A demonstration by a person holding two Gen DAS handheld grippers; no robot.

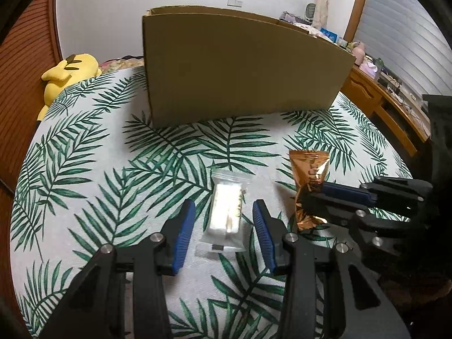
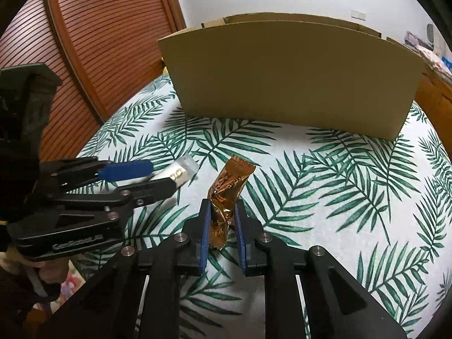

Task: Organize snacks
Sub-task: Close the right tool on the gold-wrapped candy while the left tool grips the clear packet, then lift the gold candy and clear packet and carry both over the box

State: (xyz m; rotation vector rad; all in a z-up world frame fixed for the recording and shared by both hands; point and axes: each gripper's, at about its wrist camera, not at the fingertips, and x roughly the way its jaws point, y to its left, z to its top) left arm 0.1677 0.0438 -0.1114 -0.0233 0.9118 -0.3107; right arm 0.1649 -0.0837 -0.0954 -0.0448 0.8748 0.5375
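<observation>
The right hand-held gripper (image 2: 221, 226) is clamped on the lower end of a copper foil snack packet (image 2: 227, 195), pinching crumpled wrapper while most of the packet stands up beyond the pads. The hold looks shallow and off-centre. Foil is slick and the packet is top-heavy in this grip, so a quick swing toward the cardboard box (image 2: 288, 79) could let it slide out or flop sideways and catch on the box's tall near wall.

The left hand-held gripper (image 1: 223, 226) has its pads apart, one on each side of a clear-wrapped white snack (image 1: 226, 212) that lies flat on the leaf-print bed cover (image 1: 113, 169), near the middle and well short of the box. Closing here may only nip the loose film edges, or squash the soft bar inside. The bed gives under pressure, so pushing down could drag the cover up with the wrapper.

The two hand-held grippers sit close together; moving both at once risks a knock.
</observation>
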